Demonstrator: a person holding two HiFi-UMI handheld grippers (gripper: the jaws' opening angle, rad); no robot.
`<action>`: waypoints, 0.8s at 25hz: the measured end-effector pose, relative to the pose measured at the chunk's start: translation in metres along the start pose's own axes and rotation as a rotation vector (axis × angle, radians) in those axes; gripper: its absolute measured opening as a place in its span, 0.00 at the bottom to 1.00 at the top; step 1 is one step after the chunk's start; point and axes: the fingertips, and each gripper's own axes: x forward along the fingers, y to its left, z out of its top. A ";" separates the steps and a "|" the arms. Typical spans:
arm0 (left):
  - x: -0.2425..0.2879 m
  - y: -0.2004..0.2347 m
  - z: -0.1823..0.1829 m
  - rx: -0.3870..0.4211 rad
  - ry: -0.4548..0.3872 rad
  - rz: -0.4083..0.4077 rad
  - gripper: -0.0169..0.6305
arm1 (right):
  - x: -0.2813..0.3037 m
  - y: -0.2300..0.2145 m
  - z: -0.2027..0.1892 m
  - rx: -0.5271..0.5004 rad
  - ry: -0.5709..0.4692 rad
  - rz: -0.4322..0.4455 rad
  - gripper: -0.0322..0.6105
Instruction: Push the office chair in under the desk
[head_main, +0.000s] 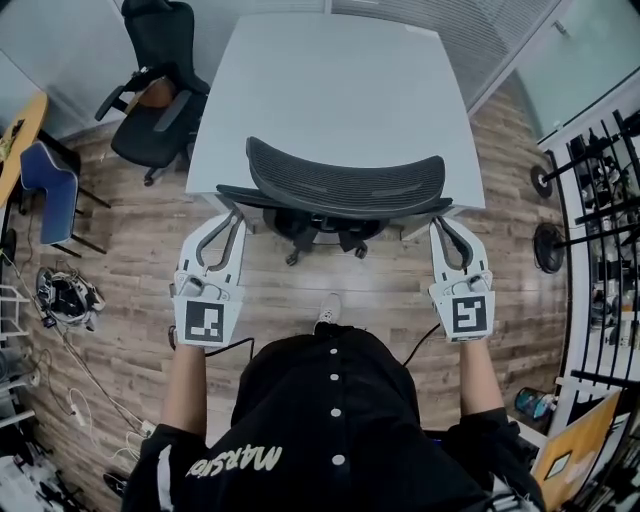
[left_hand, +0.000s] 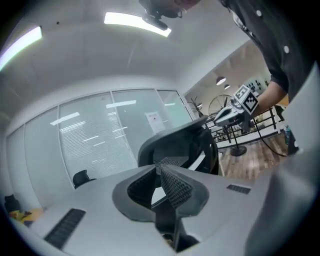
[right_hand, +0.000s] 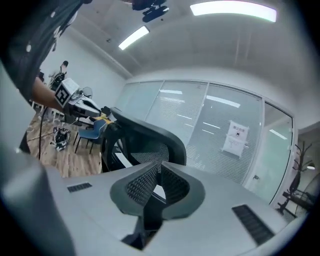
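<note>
Looking down from the head view, the office chair (head_main: 345, 185) sits dead centre. Its curved black mesh backrest lies right along the near edge of the white bench (head_main: 330, 90), and its seat and base are tucked beneath the top, with only some legs peeking out below the backrest.

My left gripper (head_main: 228, 215) is at the left end of the backrest and my right gripper (head_main: 442, 222) is at the right end, both pointing up the frame toward the bench. I can't tell from here whether the tips actually touch the chair frame.

In the left gripper view, the left gripper (left_hand: 160, 167) has its ribbed pads pressed together with nothing pinched between them, and the backrest rises just beyond. It's the same in the right gripper view: the right gripper (right_hand: 159, 165) is closed tip to tip and empty, with the backrest behind it toward the left of the frame.

As for writing, each gripper carries a cube marker (head_main: 205, 322) with a black-and-white square pattern and no words. White lettering (head_main: 235, 462) runs upside down across my black shirt (head_main: 330, 420) at the bottom of the frame, and I can't read it with any certainty. A paper notice (right_hand: 235, 137) is stuck on the glass wall at the right of the right gripper view, its print too small to make out.

A second black chair (head_main: 155, 100) stands at the upper left, with a blue chair (head_main: 45, 185) below it on the wooden floor (head_main: 130, 300).
</note>
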 end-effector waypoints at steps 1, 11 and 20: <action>-0.005 0.002 0.003 -0.040 -0.011 0.022 0.09 | -0.003 -0.003 -0.001 0.021 0.014 -0.010 0.11; -0.036 0.042 0.011 -0.314 -0.065 0.174 0.06 | -0.038 -0.024 0.016 0.166 -0.083 -0.078 0.11; -0.052 0.060 0.015 -0.398 -0.102 0.254 0.06 | -0.061 -0.034 0.029 0.222 -0.181 -0.127 0.11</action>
